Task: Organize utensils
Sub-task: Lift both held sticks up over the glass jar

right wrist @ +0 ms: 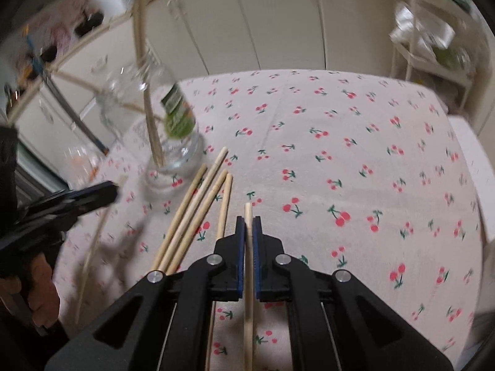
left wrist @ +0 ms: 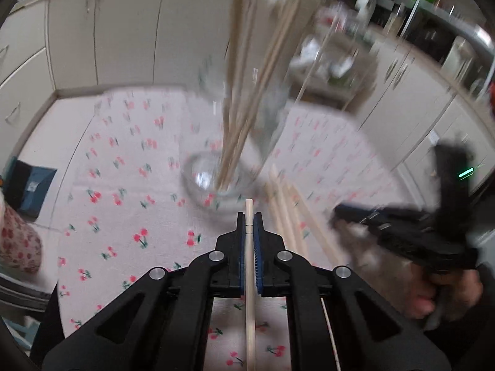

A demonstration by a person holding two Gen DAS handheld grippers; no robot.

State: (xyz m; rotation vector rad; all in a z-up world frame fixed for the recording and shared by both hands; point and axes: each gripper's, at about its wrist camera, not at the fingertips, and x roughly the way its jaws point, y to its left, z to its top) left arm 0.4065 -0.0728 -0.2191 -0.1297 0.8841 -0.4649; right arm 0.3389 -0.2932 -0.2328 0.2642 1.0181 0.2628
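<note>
My left gripper is shut on a pale wooden chopstick that runs back between its blue pads, its tip just short of a clear glass jar. Several chopsticks stand in that jar. My right gripper is shut on another chopstick, held above the cherry-print cloth. Several loose chopsticks lie on the cloth left of it, pointing toward the jar with its green label. Each view shows the other gripper at its edge: the right gripper and the left gripper.
The cherry-print tablecloth covers the table. A second, smaller glass stands at the table's left edge in the right wrist view. Cream cabinets surround the table, and a cluttered white rack stands at the back right.
</note>
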